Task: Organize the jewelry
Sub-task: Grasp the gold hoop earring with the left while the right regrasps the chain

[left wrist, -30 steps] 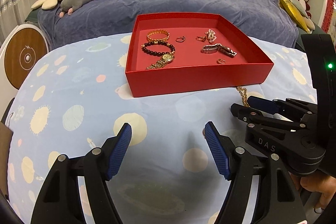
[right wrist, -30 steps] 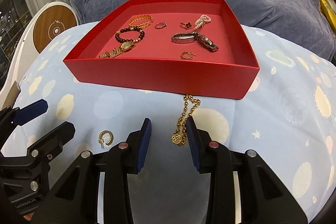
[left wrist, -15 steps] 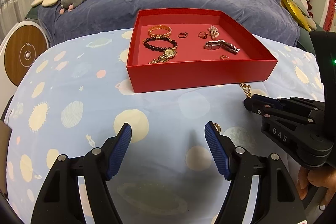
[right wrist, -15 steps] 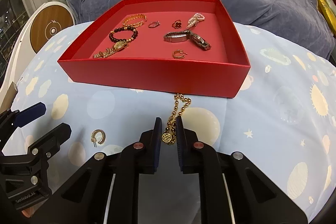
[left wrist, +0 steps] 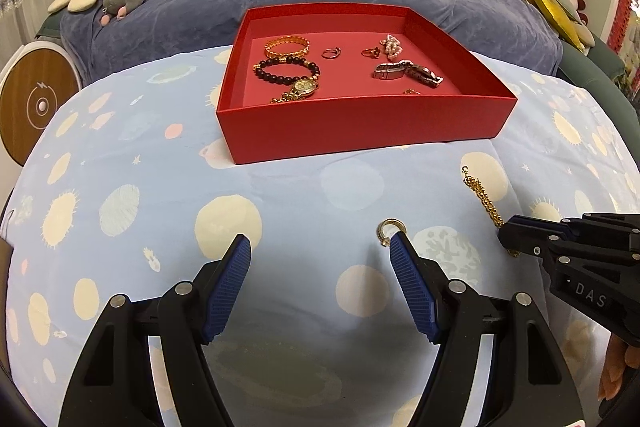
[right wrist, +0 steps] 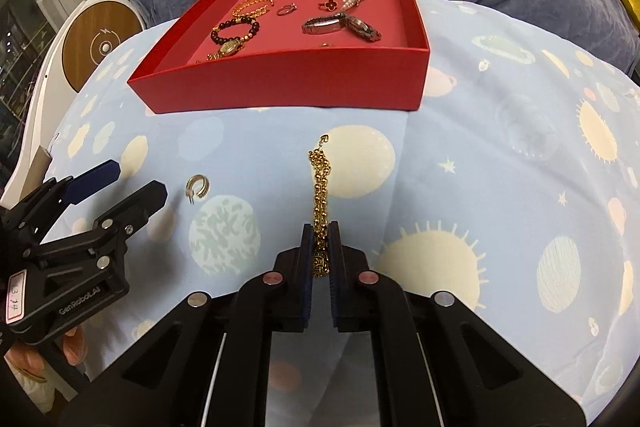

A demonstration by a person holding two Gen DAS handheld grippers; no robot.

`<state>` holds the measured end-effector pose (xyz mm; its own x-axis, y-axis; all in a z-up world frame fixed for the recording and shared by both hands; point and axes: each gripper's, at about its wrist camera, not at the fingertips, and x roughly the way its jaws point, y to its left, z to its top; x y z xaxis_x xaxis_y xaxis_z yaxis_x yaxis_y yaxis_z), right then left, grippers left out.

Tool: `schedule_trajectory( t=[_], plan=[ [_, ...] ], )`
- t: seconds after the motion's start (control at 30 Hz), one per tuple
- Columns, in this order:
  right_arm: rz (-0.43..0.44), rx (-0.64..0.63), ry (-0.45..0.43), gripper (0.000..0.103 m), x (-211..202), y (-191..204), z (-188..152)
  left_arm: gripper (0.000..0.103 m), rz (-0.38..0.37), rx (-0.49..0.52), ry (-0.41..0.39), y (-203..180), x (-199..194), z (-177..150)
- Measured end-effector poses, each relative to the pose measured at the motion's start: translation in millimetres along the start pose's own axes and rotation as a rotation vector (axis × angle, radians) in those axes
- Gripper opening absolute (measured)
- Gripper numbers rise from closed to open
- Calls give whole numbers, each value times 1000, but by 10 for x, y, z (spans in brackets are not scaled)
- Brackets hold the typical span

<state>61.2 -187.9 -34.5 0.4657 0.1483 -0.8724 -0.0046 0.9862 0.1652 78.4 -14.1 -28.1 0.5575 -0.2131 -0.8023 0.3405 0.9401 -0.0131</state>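
My biggest worry is the gold chain [right wrist: 320,187] slipping out as I lift: my right tool [right wrist: 320,259] pinches only its near end, around the small pendant, while the rest trails flat on the planet-print bedcover [right wrist: 500,187] toward the red tray [right wrist: 280,83]. If the beads roll between the pads, or the free end snags on the soft fabric, the chain could drop short of the tray. Its free tip lies near the tray's front wall, so a low carry may catch it against that wall; I judge a clear lift is needed before moving over the rim. The tray sits on soft bedding, so a bump could shift it and disturb the bracelets, rings and watches already inside.

My right tool has just been closing, and its jaws now stand almost together, clamped on the chain's pendant end. My left tool [left wrist: 320,255] is spread wide and holds nothing; its right finger tip sits just beside the loose gold hoop earring [left wrist: 390,229], which lies on the bedcover well in front of the tray. A careless sweep there could push the earring away instead of straddling it
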Motion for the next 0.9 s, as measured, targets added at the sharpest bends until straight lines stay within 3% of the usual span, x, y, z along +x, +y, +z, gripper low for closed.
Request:
schedule_trajectory(
  t=[0.57, 0.9],
  plan=[
    [-15, -47, 8, 6, -23, 51, 15, 68, -74, 87, 9, -302, 158, -5],
    [-1, -32, -11, 6, -123, 5, 57, 42, -44, 55, -16, -259, 222, 35]
  ],
)
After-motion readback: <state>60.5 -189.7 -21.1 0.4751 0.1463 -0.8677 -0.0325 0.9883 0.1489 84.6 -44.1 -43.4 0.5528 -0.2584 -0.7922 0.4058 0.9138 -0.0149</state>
